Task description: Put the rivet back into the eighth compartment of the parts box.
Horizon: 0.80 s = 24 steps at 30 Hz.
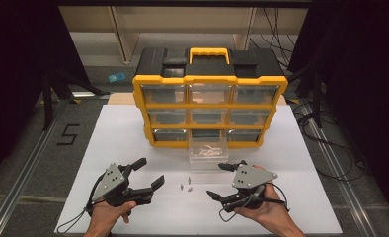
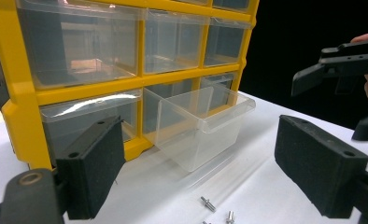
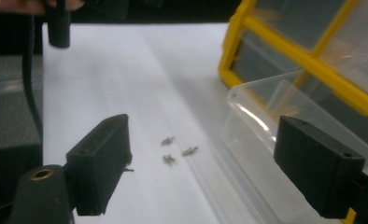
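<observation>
High view: yellow-framed organizer (image 1: 210, 106) with clear plastic drawers; bottom-middle drawer (image 1: 208, 150) pulled out. Small metal screws (image 1: 186, 186) lie on white tabletop (image 1: 133, 148) between left gripper (image 1: 150, 173) and right gripper (image 1: 219, 180), both spread, empty.

Clear drawer (image 1: 208, 150) pulled out of yellow organizer (image 1: 210, 111); screws (image 1: 186, 186) btwn both wide-apart grippers.

left hand (image 1: 103, 215) at lower left of the high view, left gripper (image 1: 150, 173) jaws spread wide, right hand (image 1: 264, 207) at lower right, right gripper (image 1: 218, 180) jaws likewise wide apart
</observation>
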{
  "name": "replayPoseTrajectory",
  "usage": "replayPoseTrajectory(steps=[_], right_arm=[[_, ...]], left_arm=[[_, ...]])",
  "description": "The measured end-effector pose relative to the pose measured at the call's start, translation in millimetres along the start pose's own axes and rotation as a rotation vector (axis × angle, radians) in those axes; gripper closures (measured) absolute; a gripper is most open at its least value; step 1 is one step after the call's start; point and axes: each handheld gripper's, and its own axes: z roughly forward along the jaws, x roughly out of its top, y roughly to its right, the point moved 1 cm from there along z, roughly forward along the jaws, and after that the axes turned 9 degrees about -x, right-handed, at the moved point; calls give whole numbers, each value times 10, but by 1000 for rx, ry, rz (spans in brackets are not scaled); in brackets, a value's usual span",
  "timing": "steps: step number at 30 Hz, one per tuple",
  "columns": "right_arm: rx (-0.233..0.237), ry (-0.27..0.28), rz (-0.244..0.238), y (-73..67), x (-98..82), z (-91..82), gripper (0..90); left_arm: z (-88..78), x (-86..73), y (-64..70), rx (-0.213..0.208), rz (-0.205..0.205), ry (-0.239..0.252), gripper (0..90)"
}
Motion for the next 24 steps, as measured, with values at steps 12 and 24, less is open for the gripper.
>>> replayPoseTrajectory(steps=[12, 24], right_arm=[[101, -110, -85, -92, 148, 342, 215], [184, -234, -154, -206, 113, 695, 274]], left_arm=[[8, 8, 7, 3, 10, 2, 160], [-3, 13, -10, 11, 9, 9, 159]])
